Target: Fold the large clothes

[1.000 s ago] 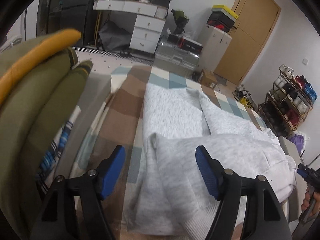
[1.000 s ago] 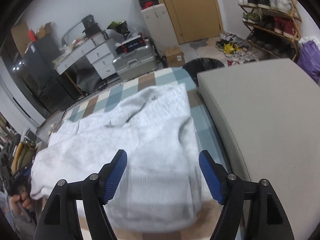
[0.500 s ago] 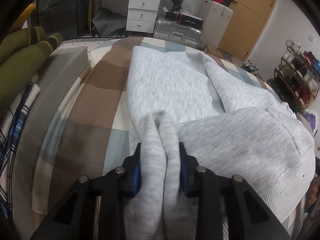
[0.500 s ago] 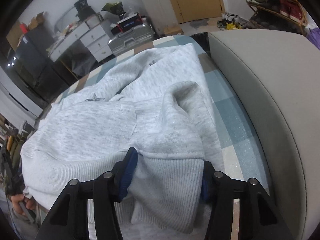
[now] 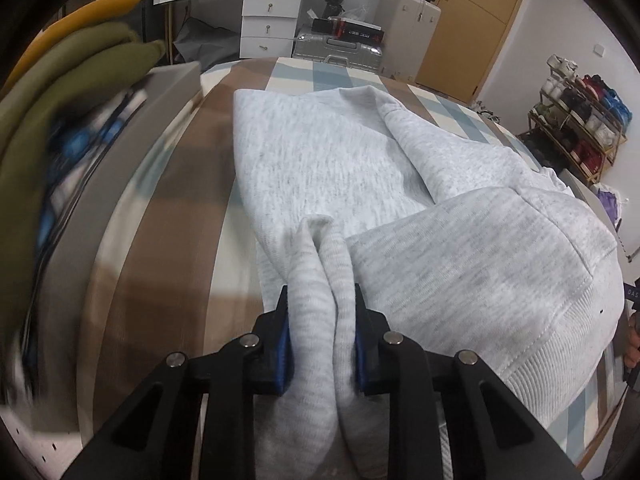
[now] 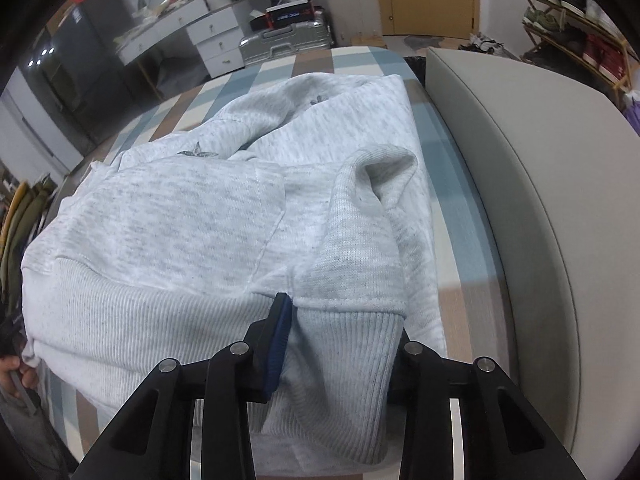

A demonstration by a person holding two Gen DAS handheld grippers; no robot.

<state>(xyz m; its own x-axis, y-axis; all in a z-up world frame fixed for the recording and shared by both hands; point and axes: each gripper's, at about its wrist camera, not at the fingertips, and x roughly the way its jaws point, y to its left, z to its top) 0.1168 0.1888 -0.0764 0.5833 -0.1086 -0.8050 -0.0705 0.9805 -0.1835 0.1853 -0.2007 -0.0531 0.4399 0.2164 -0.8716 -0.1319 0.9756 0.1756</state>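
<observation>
while both grippers pinch the garment, parts read left to right:
olive clothes [image 5: 60, 128]: stacked w/ a yellow piece on top, far left of left wrist view, blurred.
grey cushion [image 5: 120, 168]: under that stack, beside the checked cover's left edge.
checked cover [image 5: 168, 240]: brown, cream & blue squares; the garment lies on it.
grey sweatshirt [image 5: 328, 160]: task item, spread along the cover's middle, part folded over itself; ribbed hem [image 6: 140, 312] faces the right wrist cam.
left gripper [image 5: 322, 336]: closed on a bunched ridge of sweatshirt fabric; blue pads press it from both sides; jaws have just been closing, cloth between them.
right gripper [image 6: 340, 344]: clamped on the ribbed hem at a turned-up corner; left blue pad against the cloth, right pad hidden behind the fabric; jaws have just been closing, hem between them.
turned-up corner [image 6: 384, 168]: stands up as a small hollow peak just beyond the right gripper.
person's hand [image 6: 16, 372]: at far left edge of right wrist view, by the hem's other end, partly cut off.
beige cushion [image 6: 520, 200]: large pale block along the cover's right side, apart from the sweatshirt.
white drawers [image 5: 268, 28]: past the far end of the cover, w/ clutter on top.
silver suitcase [image 5: 340, 52]: just right of the drawers.
wooden door [image 5: 468, 28]: right of the suitcase.
shoe rack [image 5: 580, 124]: far right, loaded w/ shoes.
</observation>
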